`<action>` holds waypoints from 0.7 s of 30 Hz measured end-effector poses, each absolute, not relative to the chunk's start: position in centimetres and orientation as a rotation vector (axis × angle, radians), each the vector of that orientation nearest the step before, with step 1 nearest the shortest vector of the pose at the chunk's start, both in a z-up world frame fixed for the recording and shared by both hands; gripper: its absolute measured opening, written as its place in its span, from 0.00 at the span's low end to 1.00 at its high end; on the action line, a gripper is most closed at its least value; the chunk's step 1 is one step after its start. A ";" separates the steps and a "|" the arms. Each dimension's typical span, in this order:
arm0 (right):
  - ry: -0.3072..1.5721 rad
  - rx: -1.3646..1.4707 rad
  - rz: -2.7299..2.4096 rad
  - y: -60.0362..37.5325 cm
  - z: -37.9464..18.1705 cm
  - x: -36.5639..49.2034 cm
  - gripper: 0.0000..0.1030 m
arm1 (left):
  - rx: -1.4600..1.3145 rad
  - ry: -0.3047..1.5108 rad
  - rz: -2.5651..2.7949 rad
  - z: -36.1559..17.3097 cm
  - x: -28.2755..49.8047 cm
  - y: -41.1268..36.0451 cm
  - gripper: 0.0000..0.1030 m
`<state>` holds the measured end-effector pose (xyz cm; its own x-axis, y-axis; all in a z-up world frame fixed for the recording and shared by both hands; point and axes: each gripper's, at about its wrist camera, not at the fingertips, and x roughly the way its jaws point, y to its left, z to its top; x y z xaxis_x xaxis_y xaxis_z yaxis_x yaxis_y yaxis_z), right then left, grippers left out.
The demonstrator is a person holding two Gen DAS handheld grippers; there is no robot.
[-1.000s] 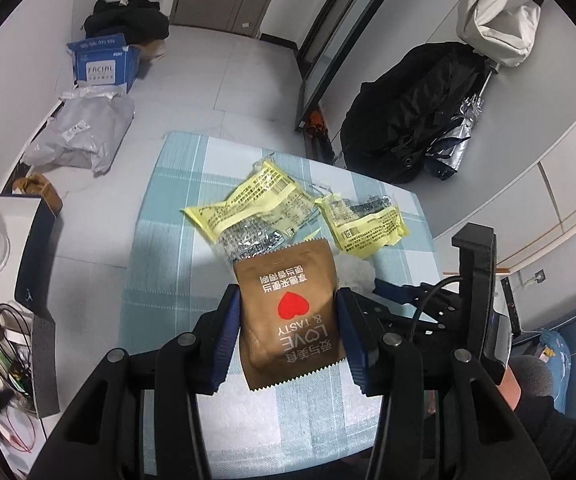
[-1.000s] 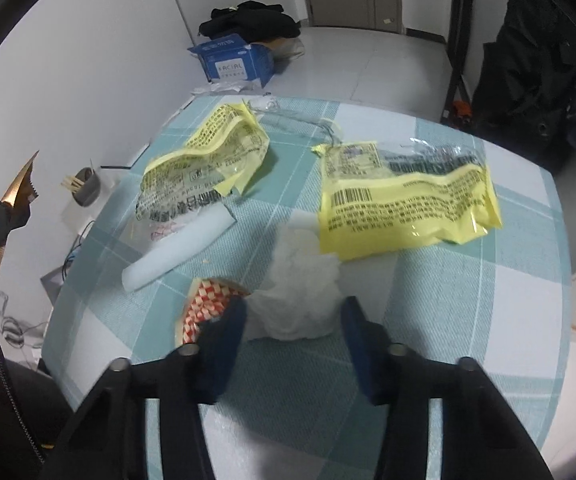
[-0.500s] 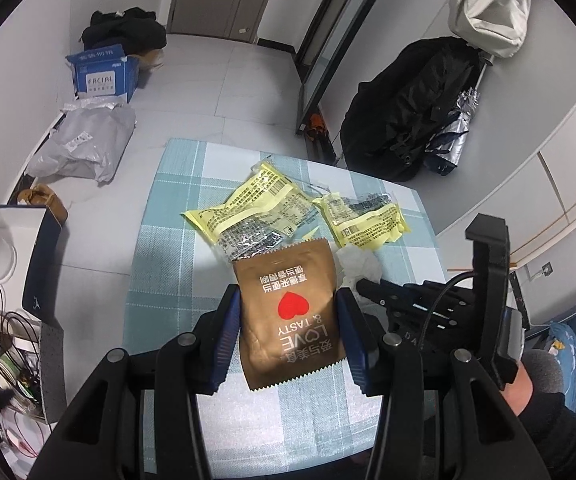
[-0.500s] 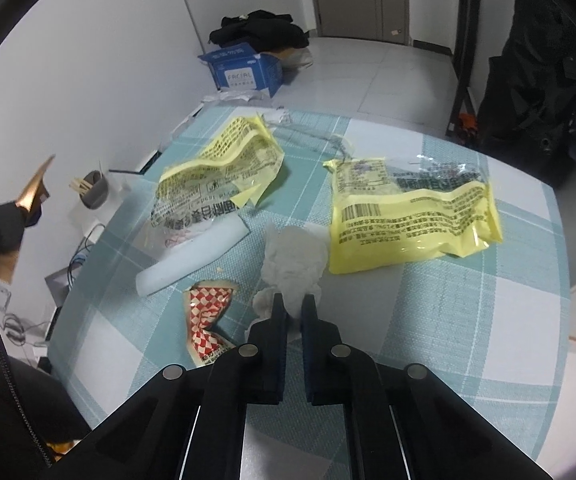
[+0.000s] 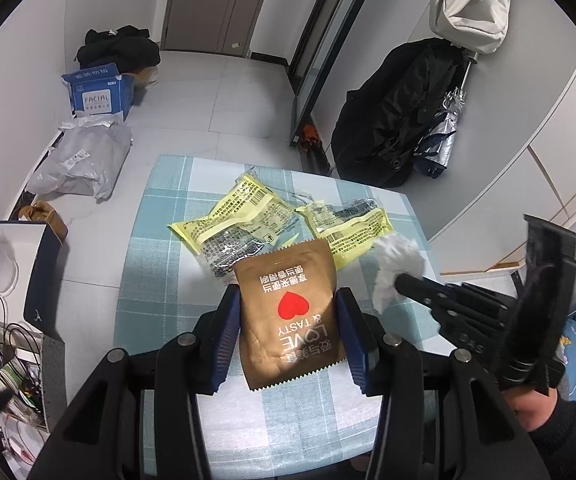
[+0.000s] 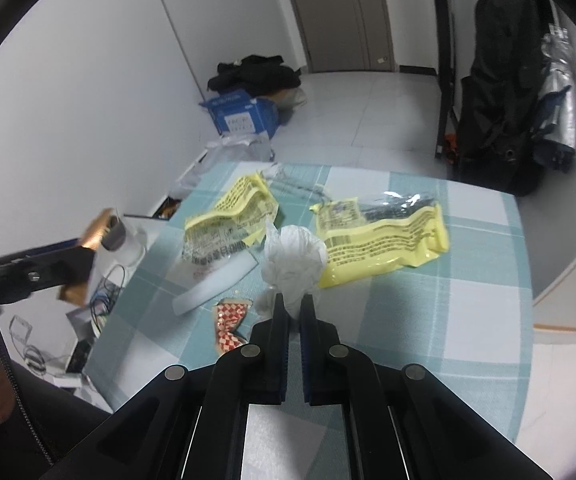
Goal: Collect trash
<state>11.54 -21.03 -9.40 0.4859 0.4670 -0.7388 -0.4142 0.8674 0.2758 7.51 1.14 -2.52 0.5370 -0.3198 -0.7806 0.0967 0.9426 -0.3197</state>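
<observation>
Right wrist view has the right gripper (image 6: 293, 300) clamped tight on a crumpled white tissue (image 6: 294, 256), lifted clear of the teal checked tablecloth (image 6: 468, 292), with two yellow snack wrappers (image 6: 384, 236) and a red-and-white checkered scrap (image 6: 230, 320) lying on the cloth around it. Left wrist view shows the left gripper (image 5: 290, 324) squeezing a brown "LOVE & TASTY" packet (image 5: 288, 308) by its side edges, held up above the table.

Worktop (image 6: 468, 320): carries two wrappers side by side
Left wrapper (image 6: 228, 216): behind a checked scrap (image 6: 230, 322)
Right wrapper (image 6: 384, 236): right of the tissue (image 6: 294, 260)
Box (image 6: 244, 114): on floor beyond worktop
</observation>
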 end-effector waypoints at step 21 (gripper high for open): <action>0.607 0.213 0.497 -31.9 2.2 3.2 0.04 | -0.203 0.805 -0.327 5.2 5.1 -6.6 0.41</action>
